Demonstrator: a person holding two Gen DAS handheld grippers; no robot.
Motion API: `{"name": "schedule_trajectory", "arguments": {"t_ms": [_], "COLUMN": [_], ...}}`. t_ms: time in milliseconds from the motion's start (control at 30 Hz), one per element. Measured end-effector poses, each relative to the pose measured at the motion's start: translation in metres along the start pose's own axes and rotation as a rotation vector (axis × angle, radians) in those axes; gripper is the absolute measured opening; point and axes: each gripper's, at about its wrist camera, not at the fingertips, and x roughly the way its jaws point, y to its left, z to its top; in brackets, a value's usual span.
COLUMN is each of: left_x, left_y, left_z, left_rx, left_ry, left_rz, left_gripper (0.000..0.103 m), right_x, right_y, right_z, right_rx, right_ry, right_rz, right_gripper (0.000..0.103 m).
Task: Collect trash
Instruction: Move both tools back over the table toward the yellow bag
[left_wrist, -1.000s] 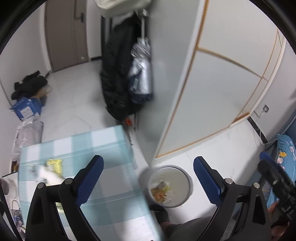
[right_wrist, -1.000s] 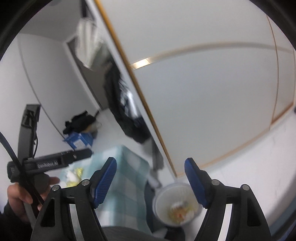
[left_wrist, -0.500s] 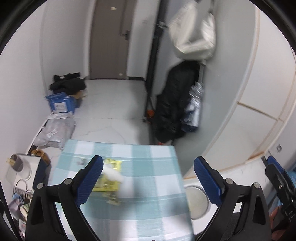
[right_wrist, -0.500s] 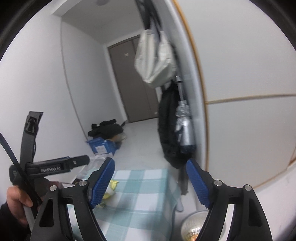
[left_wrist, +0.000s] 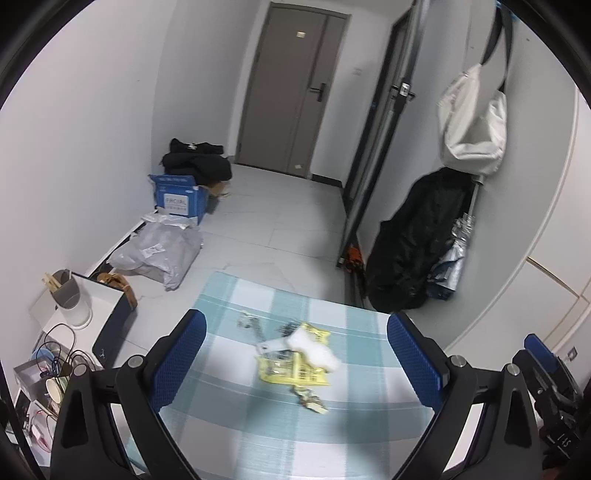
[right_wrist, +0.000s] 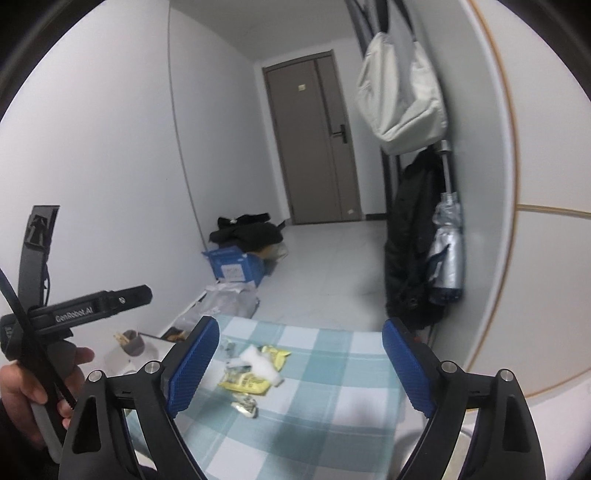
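Observation:
A small table with a teal checked cloth (left_wrist: 332, 424) carries trash: a yellow wrapper (left_wrist: 291, 369), a crumpled white tissue (left_wrist: 314, 350) lying on it, a small crumpled wrapper (left_wrist: 310, 398) nearer me and silvery scraps (left_wrist: 249, 321) further back. The same pile shows in the right wrist view, with the yellow wrapper (right_wrist: 243, 378) and the tissue (right_wrist: 260, 363). My left gripper (left_wrist: 295, 362) is open and empty above the pile. My right gripper (right_wrist: 299, 365) is open and empty, held above the table. The waste bin is out of view.
Left of the table stand a dark box with a white cup (left_wrist: 72, 299) and cables. A grey plastic bag (left_wrist: 159, 254) and a blue carton (left_wrist: 179, 199) lie on the floor. A black coat (left_wrist: 413, 243) and a white bag (left_wrist: 472, 122) hang on the right.
Both grippers have swung left and up, away from the white waste bin by the table, which has left the views. The trash pile on the table now lies between the fingers.

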Motion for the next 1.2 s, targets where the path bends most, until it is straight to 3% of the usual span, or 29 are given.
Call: {"name": "schedule_trajectory", "arguments": {"t_ms": [433, 800, 1067, 1200], "left_x": [0.036, 0.063, 0.076, 0.083], "left_y": [0.051, 0.087, 0.103, 0.109], "left_z": [-0.017, -0.018, -0.021, -0.021], "left_rx": [-0.081, -0.129, -0.167, -0.179], "left_ry": [0.089, 0.178, 0.220, 0.240], "left_rz": [0.029, 0.053, 0.073, 0.072], "left_gripper": [0.097, 0.097, 0.097, 0.097], "right_x": [0.071, 0.149, 0.196, 0.208], "right_y": [0.042, 0.054, 0.056, 0.064], "right_z": [-0.021, -0.054, -0.082, -0.093], "right_rx": [-0.102, -0.165, -0.094, -0.123], "right_ry": [0.147, 0.384, 0.550, 0.612], "right_rz": [0.091, 0.137, 0.169, 0.169], "right_gripper": [0.091, 0.090, 0.088, 0.081]}}
